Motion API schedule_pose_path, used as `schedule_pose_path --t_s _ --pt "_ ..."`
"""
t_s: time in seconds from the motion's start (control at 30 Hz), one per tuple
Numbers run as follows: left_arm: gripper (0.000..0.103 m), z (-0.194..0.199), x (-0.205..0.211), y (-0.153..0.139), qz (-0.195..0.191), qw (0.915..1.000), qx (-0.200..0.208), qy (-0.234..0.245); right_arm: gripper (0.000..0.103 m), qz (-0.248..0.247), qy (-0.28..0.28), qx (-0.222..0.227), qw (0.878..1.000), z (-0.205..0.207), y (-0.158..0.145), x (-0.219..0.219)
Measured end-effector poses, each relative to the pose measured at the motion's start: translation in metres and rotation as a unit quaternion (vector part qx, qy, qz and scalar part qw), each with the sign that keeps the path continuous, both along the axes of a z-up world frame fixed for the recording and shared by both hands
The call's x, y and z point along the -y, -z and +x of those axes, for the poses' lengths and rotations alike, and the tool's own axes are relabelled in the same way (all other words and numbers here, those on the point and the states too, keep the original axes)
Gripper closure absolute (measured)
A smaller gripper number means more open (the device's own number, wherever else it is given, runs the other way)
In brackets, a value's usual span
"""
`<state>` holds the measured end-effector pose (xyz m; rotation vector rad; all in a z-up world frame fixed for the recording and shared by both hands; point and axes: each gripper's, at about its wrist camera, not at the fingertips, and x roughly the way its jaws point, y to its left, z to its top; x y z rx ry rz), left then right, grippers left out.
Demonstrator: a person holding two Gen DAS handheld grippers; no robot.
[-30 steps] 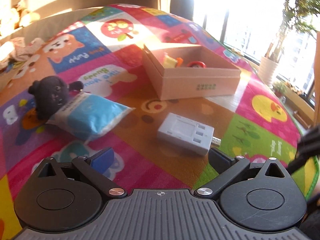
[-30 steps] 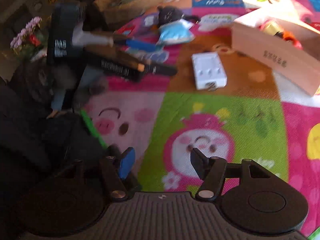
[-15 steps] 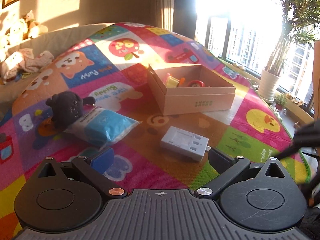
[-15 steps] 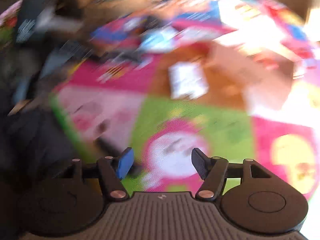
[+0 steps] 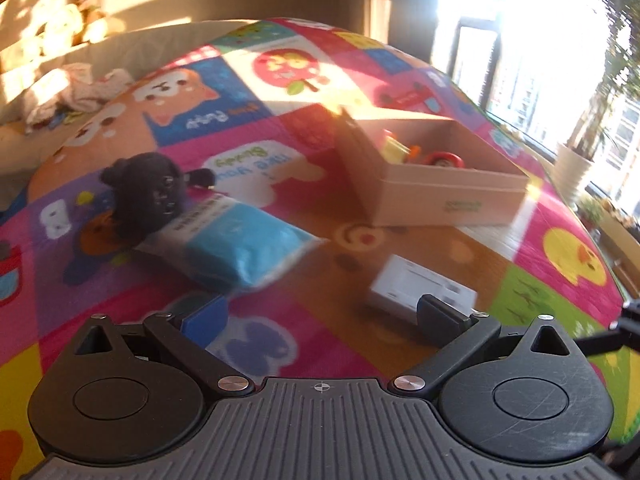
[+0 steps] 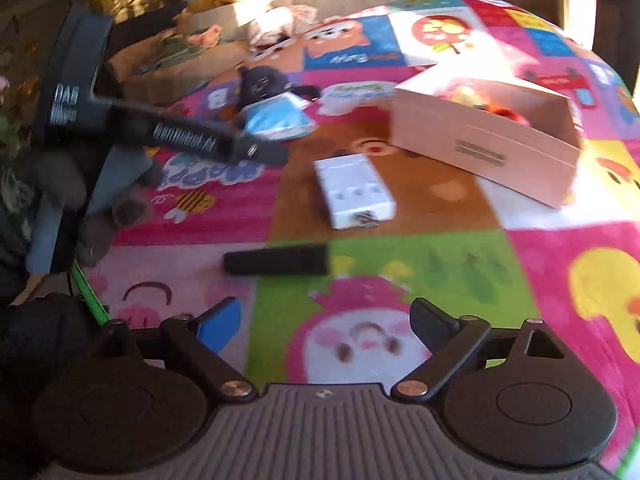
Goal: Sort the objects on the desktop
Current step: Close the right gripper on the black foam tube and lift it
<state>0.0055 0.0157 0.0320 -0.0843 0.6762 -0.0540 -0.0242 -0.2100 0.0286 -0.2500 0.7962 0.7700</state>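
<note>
A white charger (image 5: 416, 286) (image 6: 354, 190) lies on the colourful play mat, just ahead of my open, empty left gripper (image 5: 320, 316). A blue-and-white packet (image 5: 236, 246) (image 6: 276, 118) leans on a black plush toy (image 5: 150, 194) (image 6: 262, 82) to the left. An open pink cardboard box (image 5: 436, 196) (image 6: 484, 148) holding small yellow and red toys sits beyond the charger. A black stick-shaped object (image 6: 276, 264) lies on the mat ahead of my open, empty right gripper (image 6: 326, 320).
The left gripper and the hand holding it (image 6: 120, 136) reach in from the left of the right wrist view. Crumpled cloth (image 5: 76, 92) lies at the mat's far left edge. A potted plant (image 5: 572, 168) stands by the window on the right.
The left gripper has moved closer to the charger, which now sits just beyond its right finger. The right wrist view has swung and steadied; a black stick now shows on the mat.
</note>
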Motion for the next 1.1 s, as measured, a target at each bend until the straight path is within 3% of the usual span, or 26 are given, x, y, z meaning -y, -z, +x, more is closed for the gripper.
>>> schedule_pose_path --t_s 0.37,0.6,0.83,1.0,1.1 --pt "0.000 -0.013 -0.048 0.001 -0.031 0.9970 0.005 -0.071 0.010 -0.027 -0.068 0.039 0.997 0.023 0.013 -0.088" --pt "0.000 -0.020 -0.066 0.005 -0.042 0.9953 0.002 -0.087 0.010 -0.029 -0.104 0.084 0.991 0.034 0.023 -0.117" --pt "0.000 -0.020 -0.076 0.009 -0.056 0.9938 -0.001 -0.097 0.013 0.000 -0.116 0.038 0.993 0.068 0.024 -0.131" --pt "0.000 -0.020 -0.080 0.013 -0.059 0.9933 -0.005 -0.100 0.017 0.006 -0.130 0.042 0.991 0.076 0.023 -0.145" --pt "0.000 -0.021 -0.083 0.014 -0.060 0.9928 -0.006 -0.104 0.026 -0.003 -0.134 0.041 0.990 0.077 0.022 -0.152"
